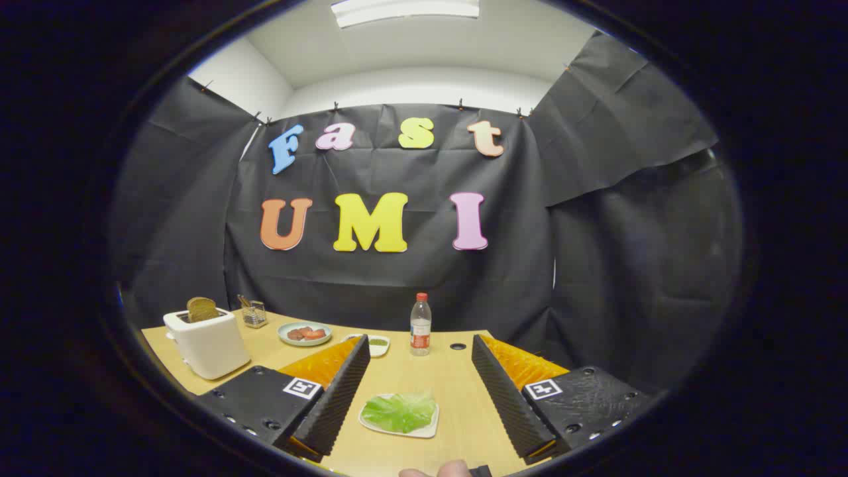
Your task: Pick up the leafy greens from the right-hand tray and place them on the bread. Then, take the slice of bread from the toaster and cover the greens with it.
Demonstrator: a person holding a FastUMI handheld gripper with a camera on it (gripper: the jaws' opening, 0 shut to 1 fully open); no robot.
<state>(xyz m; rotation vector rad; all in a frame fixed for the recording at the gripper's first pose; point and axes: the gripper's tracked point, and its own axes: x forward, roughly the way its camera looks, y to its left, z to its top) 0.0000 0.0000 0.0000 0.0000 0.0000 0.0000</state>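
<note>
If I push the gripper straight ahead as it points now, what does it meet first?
Probably nothing soon: the open gripper sits above the leafy greens on their tray. Farther along stands the water bottle, though depth is unclear.

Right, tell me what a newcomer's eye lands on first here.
The leafy greens on a white tray, lying between the open gripper fingers. Beyond them stands a water bottle. Off left, a white toaster holds a bread slice.

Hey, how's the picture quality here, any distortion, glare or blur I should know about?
Gripper view: strong fisheye bending, so the table edge curves; even overhead light, soft shadows, no glare; leafy greens on their tray between the open gripper fingers look sharp; the toaster slightly softer.
</note>
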